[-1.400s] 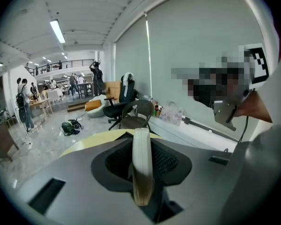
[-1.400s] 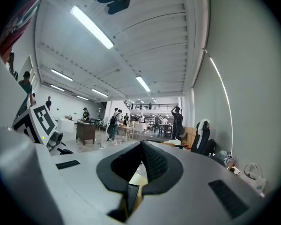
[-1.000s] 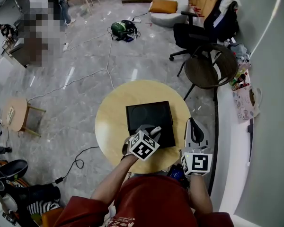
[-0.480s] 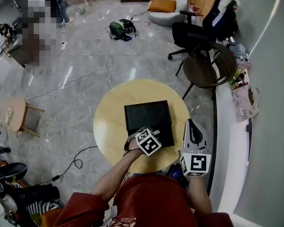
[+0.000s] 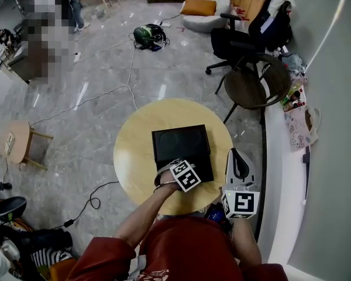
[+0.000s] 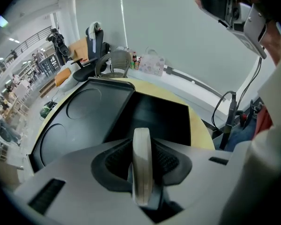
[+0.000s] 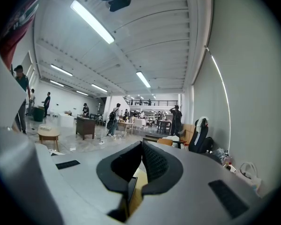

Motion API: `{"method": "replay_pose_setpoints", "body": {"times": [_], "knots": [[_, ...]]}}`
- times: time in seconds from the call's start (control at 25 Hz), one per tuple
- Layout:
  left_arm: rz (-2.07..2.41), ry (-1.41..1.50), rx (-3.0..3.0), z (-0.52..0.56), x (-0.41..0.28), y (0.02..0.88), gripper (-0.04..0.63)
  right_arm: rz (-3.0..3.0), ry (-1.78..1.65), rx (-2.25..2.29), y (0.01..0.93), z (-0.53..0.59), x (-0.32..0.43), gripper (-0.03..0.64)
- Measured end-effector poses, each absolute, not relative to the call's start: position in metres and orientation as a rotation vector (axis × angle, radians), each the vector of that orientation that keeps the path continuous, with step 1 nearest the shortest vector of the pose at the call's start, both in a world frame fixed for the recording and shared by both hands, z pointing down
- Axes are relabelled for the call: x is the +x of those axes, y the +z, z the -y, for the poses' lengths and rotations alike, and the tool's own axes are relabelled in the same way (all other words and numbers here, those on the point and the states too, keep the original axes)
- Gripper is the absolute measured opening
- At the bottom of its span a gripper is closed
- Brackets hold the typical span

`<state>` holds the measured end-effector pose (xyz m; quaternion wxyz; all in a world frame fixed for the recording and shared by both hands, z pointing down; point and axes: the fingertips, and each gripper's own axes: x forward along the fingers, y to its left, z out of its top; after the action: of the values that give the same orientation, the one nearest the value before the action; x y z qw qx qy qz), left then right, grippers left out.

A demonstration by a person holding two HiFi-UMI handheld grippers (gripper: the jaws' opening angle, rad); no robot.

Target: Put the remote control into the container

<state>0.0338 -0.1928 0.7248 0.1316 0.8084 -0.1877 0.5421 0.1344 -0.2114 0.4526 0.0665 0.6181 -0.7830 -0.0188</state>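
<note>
A slim white remote control (image 6: 141,172) stands edge-on between the jaws of my left gripper (image 6: 141,146), whose pads press on both of its flat sides. In the head view, my left gripper (image 5: 176,168) hovers over the near edge of the black square container (image 5: 181,142) on the round wooden table (image 5: 131,157). The container's dark inside (image 6: 161,118) lies right below the remote. My right gripper (image 5: 238,164) is held off the table's right edge. Its jaws (image 7: 141,146) are shut with nothing between them and point out into the room.
Behind the table stand a round-backed chair (image 5: 257,86) and a black office chair (image 5: 234,43). A white ledge (image 5: 281,157) with bottles and a bag runs along the right wall. Cables (image 5: 93,201) trail over the floor at the left, near a small stool (image 5: 23,142).
My left gripper has turned and moved a little to the right over the container's near edge, still holding the remote. The right gripper has barely moved.
</note>
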Motion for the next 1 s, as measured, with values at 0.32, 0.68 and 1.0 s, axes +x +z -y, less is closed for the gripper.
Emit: {"method": "replay_pose_setpoints", "body": {"times": [0.32, 0.68, 1.0], "knots": [[0.531, 1.603, 2.348, 0.188, 0.036, 0.736, 0.11, 2.356, -0.059, 1.857, 0.454, 0.206, 0.134, 0.023], [0.514, 1.608, 2.357, 0.185, 0.038, 0.744, 0.11, 2.346, -0.07, 1.856, 0.454, 0.205, 0.134, 0.023], [0.523, 1.585, 2.379, 0.187, 0.04, 0.741, 0.112, 2.34, -0.066, 1.854, 0.454, 0.206, 0.135, 0.023]]}}
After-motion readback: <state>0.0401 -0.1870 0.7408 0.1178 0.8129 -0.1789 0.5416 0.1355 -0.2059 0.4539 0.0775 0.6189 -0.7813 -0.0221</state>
